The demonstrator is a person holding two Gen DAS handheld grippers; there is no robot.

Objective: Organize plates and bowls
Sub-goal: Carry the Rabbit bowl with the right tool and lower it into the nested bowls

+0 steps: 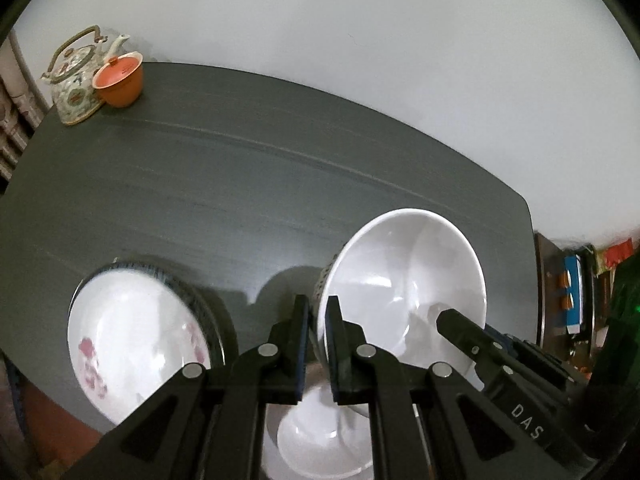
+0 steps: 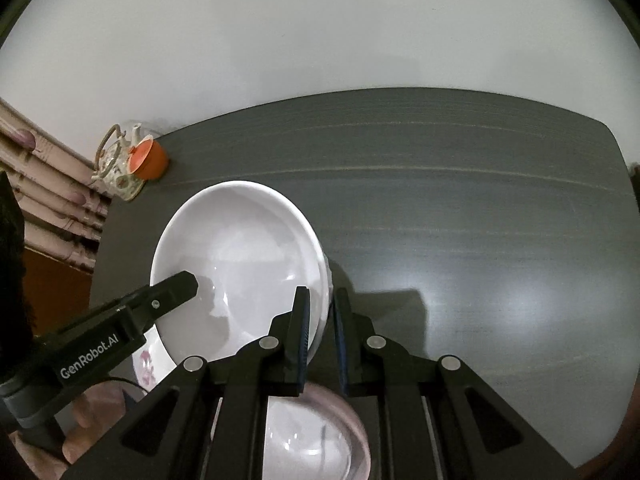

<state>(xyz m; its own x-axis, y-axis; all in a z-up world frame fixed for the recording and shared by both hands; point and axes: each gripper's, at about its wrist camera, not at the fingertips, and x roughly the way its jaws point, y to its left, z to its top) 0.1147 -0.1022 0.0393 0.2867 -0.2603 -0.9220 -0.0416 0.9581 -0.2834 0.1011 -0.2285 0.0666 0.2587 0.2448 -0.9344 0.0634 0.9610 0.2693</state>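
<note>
Evidently both the left hand-held gripper (image 1: 318, 320) and right hand-held gripper (image 2: 321, 312) were clamped on opposite rims of the glossy white ceramic bowl (image 1: 404, 280), tilted above the dark grey tabletop (image 1: 220, 184), presumably for steady stacking.

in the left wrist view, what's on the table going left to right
Teapot → orange lidded cup → floral plate → left gripper, pinching the rim of the white bowl → right gripper, reaching into that bowl from the right.
</note>
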